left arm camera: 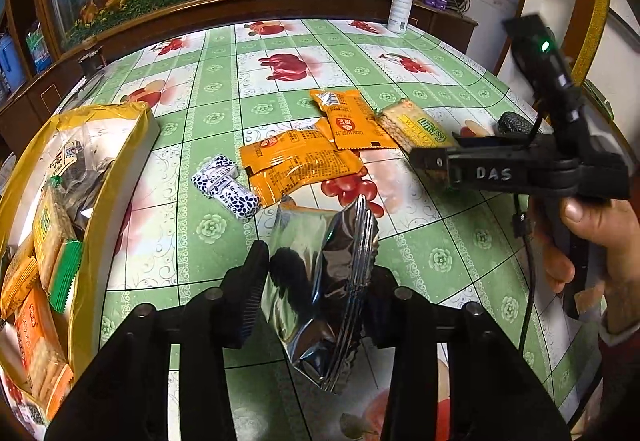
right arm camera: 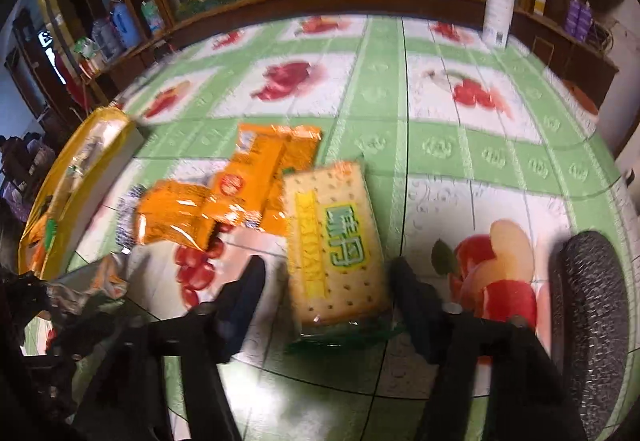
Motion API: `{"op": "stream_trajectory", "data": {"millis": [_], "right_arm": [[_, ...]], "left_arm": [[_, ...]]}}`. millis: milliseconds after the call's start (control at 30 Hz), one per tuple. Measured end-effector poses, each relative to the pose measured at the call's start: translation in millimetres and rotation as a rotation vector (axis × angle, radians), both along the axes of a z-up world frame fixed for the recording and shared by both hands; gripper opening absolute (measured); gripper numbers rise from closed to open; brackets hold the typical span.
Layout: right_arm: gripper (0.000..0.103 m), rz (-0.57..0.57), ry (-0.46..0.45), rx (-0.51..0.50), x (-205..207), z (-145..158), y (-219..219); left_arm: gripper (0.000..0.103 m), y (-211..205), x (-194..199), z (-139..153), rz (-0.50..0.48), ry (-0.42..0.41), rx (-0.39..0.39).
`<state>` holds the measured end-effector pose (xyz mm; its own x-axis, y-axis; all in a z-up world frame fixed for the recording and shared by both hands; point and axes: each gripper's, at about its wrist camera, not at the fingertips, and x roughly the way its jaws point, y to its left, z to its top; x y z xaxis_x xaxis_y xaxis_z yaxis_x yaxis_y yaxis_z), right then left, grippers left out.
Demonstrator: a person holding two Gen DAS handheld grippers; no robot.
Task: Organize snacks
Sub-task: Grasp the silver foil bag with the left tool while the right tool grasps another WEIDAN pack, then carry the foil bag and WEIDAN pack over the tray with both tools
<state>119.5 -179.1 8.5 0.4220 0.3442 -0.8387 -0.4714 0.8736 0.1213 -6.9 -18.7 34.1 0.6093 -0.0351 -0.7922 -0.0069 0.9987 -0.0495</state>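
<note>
Snacks lie in two places: loose on the fruit-print tablecloth (left arm camera: pixel 360 53), and packed in the yellow-rimmed box (left arm camera: pixel 100 177) at my left. My left claw (left arm camera: pixel 316 281) is clenched on a silver foil packet (left arm camera: pixel 320 281), pinched at its crimped end and held above the cloth. My right claw (right arm camera: pixel 326 293) is released, its jaws spread either side of the cracker pack (right arm camera: pixel 334 241), which lies flat between them; I cannot tell whether a finger touches it.

To do this step well, I judge the foil packet should travel left and go down into a free gap in the box, over the rim and not against it, and be let go only once it rests. Foil is slick, so a firm pinch on the crimp matters. For the crackers, I would close on the long sides, low and square, gently enough not to crush them.

Two orange sachets (left arm camera: pixel 300 161) overlap just beside the crackers, with a blue-and-white patterned pack (left arm camera: pixel 224 185) near them; their print is too small to read. The cracker wrapper carries large green characters on yellow, blurred. The right gripper's body reads "DAS". A white spray bottle (left arm camera: pixel 401 1) stands at the far edge.
</note>
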Motion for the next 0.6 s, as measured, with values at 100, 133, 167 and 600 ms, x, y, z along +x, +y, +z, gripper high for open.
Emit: {"op": "stream_trajectory", "data": {"millis": [100, 133, 167, 600], "right_arm": [[0.048, -0.007, -0.014, 0.002, -3, 0, -3], [0.047, -0.007, -0.010, 0.020, -5, 1, -5], [0.047, -0.005, -0.012, 0.030, -8, 2, -6], [0.047, 0.078, -0.117, 0.119, -78, 57, 16]], "left_arm": [[0.038, 4, 0, 0, 0.004, -0.004, -0.006], [0.037, 5, 0, 1, 0.006, -0.008, -0.008], [0.036, 6, -1, 2, 0.007, -0.012, -0.009], [0.020, 16, -23, 23, 0.016, -0.073, -0.021]]}}
